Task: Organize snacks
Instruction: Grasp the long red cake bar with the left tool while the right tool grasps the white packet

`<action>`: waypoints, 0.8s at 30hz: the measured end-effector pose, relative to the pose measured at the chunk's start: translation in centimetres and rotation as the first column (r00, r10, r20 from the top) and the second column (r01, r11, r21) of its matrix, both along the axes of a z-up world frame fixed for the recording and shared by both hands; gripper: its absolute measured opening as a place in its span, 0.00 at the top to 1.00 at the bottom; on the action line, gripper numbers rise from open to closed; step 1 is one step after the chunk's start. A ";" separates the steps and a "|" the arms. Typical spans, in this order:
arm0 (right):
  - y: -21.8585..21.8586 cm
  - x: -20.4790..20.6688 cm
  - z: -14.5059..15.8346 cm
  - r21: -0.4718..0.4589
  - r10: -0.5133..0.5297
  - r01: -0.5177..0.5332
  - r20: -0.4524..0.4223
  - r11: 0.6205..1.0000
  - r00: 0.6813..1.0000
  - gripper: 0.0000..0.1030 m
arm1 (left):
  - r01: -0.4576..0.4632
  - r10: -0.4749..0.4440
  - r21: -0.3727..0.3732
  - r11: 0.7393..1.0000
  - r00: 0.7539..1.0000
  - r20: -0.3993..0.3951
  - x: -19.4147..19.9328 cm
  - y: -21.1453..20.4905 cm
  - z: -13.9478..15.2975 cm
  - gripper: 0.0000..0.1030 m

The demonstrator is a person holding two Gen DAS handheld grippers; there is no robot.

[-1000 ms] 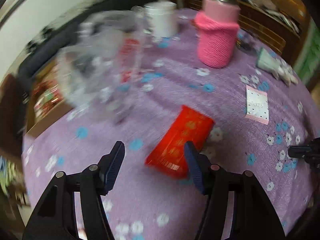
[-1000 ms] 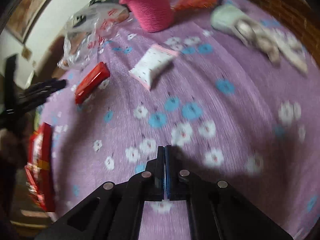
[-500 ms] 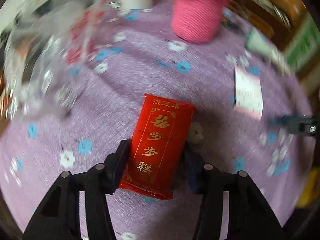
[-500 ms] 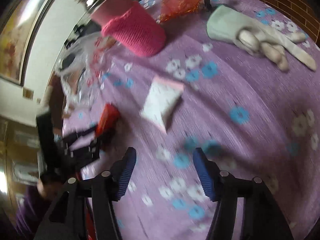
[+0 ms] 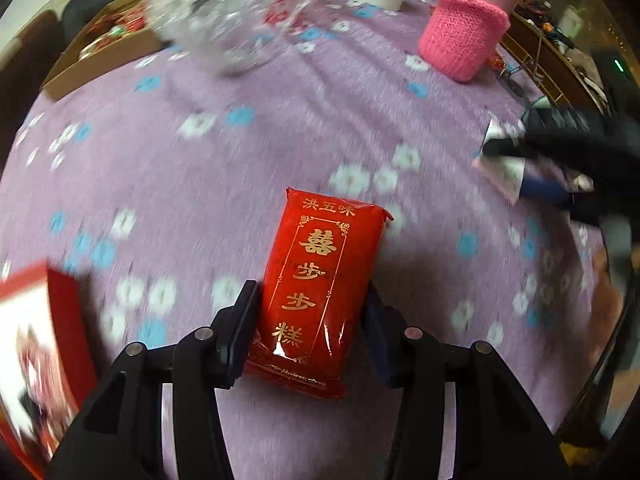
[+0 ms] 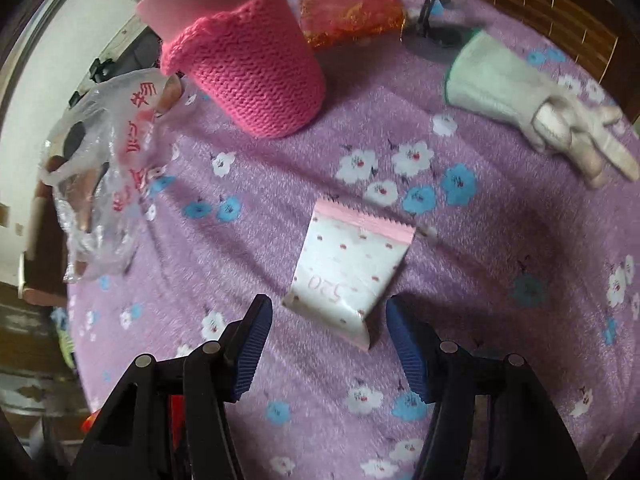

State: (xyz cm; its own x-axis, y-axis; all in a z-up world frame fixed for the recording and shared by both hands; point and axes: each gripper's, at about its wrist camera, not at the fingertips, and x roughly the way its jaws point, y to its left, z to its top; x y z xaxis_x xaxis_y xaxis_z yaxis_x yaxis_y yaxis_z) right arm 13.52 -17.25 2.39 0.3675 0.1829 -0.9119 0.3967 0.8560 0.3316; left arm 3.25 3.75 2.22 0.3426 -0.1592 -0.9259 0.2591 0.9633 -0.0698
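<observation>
Purple floral cloth (image 5: 248, 152) bears glossy red packet (image 5: 320, 280) (rectangular, gold-lettered).

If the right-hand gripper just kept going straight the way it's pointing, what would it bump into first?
Most likely the small white-and-pink snack packet, which lies just ahead of the open right gripper, its near end about between the fingertips. Depth is hard to judge; it might touch the purple tablecloth first.

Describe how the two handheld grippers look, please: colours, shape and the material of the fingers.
Both look alike. The left gripper and the right gripper have black, angular plastic frames with round silver bolt heads at the joints. Their fingers end in dark blue pads, ribbed on the inner face. No cables or printed markings show, and no sleeve is visible.
</observation>
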 end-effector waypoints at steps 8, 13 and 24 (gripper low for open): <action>2.3 1.7 -0.2 -0.182 0.140 -0.134 0.020 0.974 0.990 0.63 | -0.065 0.065 -0.019 0.998 0.998 -0.002 -3.5 1.9 0.1 0.54; 3.3 -0.6 -0.2 -0.143 0.324 -0.313 0.059 0.939 0.944 0.65 | -0.103 0.102 -0.052 0.993 0.995 -0.015 -4.0 2.8 0.3 0.54; 2.5 -9.2 -1.1 -0.011 0.617 -0.623 0.157 0.782 0.771 0.65 | -0.082 0.082 0.004 0.997 0.997 -0.005 -4.9 1.1 0.1 0.54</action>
